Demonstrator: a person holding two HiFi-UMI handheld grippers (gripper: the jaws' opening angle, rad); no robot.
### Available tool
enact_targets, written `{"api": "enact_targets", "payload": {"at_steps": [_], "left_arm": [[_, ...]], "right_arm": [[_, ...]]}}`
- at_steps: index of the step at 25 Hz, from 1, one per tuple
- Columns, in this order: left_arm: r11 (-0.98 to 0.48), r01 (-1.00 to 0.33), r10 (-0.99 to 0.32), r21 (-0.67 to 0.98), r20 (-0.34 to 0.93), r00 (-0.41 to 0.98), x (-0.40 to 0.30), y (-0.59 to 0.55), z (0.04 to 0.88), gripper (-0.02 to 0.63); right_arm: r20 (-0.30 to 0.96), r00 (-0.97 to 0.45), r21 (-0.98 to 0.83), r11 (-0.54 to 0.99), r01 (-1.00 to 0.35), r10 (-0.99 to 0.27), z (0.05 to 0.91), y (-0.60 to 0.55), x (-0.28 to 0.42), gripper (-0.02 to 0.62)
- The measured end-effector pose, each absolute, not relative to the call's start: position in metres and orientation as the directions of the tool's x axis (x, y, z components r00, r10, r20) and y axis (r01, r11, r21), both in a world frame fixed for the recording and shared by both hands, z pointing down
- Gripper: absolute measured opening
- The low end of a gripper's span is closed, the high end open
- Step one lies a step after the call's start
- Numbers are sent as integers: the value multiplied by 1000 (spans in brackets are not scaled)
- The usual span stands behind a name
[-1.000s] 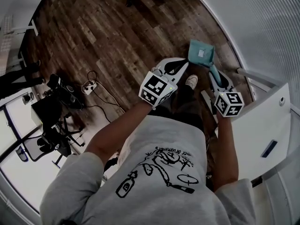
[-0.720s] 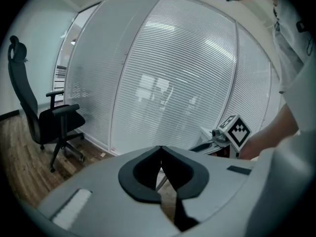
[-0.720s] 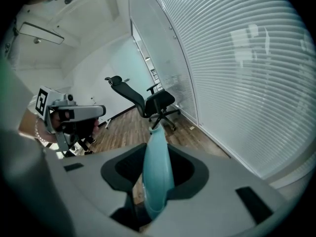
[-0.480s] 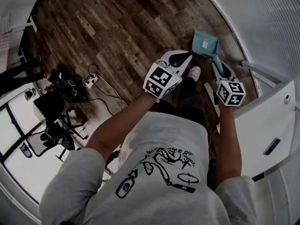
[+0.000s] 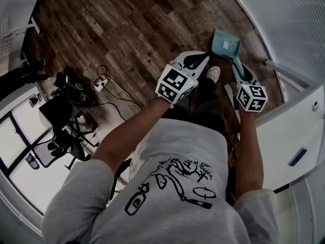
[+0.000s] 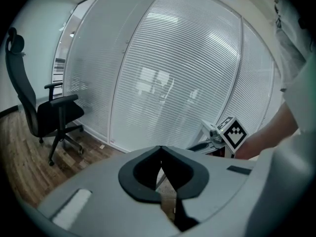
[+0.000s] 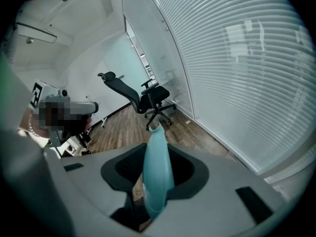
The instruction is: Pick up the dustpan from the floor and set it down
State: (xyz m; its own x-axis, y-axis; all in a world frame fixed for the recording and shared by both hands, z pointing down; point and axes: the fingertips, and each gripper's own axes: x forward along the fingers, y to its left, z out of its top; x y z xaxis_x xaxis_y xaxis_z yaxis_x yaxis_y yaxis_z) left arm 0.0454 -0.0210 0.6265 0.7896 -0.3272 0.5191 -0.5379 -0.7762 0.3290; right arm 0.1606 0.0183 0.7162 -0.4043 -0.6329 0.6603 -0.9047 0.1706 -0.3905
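Dustpan [image 5: 231, 40], small white label [image 5: 224, 45] illegible

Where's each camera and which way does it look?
Head view: on the head, looking down at the floor; shirt, arms, left gripper, right gripper.
Left gripper view: rides that gripper, faces the blinds; shut jaws.
Right gripper view: rides that gripper, faces an office chair; jaws clamp the dustpan.
Shared: dustpan, in head and right gripper views.
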Motion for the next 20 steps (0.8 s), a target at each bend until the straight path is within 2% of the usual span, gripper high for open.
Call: {"api": "enact_targets", "payload": {"at_steps": [20], "left_arm": [[-769,-533,-301,353,535,789,36,-17,640,2]], "right_arm": [[727,-422,-415,144,-899,-542,742,66,141,109]]}}
